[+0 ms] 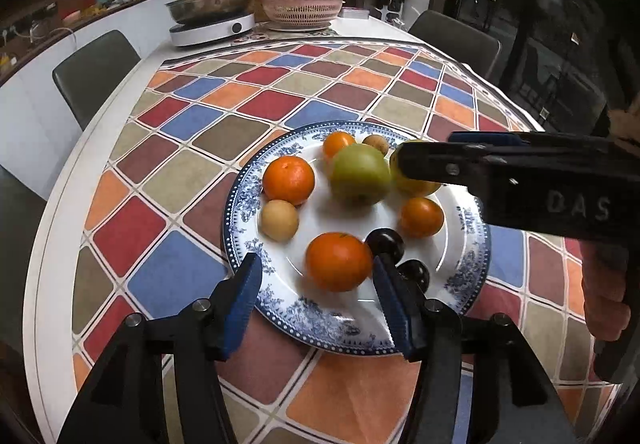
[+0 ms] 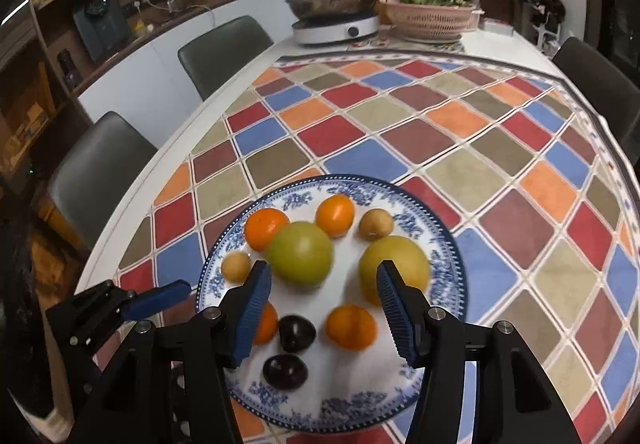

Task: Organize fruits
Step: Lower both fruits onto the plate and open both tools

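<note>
While both grippers hung over the plate (image 1: 248,204), every fruit lay on it, and the plate sat on the checked cloth (image 1: 248,92) of the table (image 1: 52,228).

Seen from the left wrist, the left gripper (image 1: 316,276) was released, its blue pads wide apart around the nearest orange (image 1: 338,261) at the plate's 6 o'clock; whether either pad touched it could not be told. Two dark plums (image 1: 386,242) sat just beside that orange, toward 5 o'clock, partly behind the right pad. A green apple (image 1: 360,174) lay near the centre, with a yellow apple (image 1: 416,184) touching it at 3 o'clock, partly hidden by the other tool. Another orange (image 1: 289,180) sat at 10 o'clock, a small tan fruit (image 1: 279,220) at 8 o'clock, and a smaller orange (image 1: 422,217) at 4 o'clock.

Seen from the right wrist, the right gripper (image 2: 322,288) was also released, holding nothing, its jaws spread above the plate's centre between the green and yellow apples.

At the table's far end stood a pan (image 1: 210,4) on a cooker (image 1: 212,30) and a pink basket (image 1: 302,10) of greens.
</note>
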### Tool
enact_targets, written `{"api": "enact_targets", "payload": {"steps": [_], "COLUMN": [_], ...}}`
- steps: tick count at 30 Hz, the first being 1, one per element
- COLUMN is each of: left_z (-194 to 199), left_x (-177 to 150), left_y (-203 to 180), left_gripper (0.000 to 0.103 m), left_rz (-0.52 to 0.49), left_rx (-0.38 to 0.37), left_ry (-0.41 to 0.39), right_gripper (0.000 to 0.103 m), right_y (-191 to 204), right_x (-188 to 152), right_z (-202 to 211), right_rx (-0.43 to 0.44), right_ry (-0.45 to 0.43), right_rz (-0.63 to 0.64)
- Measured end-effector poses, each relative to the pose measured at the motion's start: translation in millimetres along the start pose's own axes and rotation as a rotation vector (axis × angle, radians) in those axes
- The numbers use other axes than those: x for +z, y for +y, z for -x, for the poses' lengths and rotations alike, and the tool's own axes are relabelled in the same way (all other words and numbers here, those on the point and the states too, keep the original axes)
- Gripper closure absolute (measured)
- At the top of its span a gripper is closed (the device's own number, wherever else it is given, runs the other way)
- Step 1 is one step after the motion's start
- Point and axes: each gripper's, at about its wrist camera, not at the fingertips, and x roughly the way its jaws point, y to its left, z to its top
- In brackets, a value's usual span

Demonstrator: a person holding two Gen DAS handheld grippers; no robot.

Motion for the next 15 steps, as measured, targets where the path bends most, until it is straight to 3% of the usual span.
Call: {"api": "enact_targets", "payload": {"steps": [7,8,15], "left_z": [34,41,88], "left_x": [-6,-7,-17], "left_y": [-4,-5,-20], "left_gripper": [0.046,0.046,0.035], "left_rz": [0.024,0.025,0.034], "left_rx": [0.07,0.075,0.131], "left_ry": [-0.049,-0.062,-0.153], "right_gripper": [0.047,0.043,0.036], "right_y": [-2,-3,2], "right_x": [-20,-24,-52], "right_z": [40,47,88], "right_rx": [-0.081,-0.093,-0.113], "right_ry": [-0.073,-0.085,-0.131], "right_rz": [0.026,0.028,0.036]}}
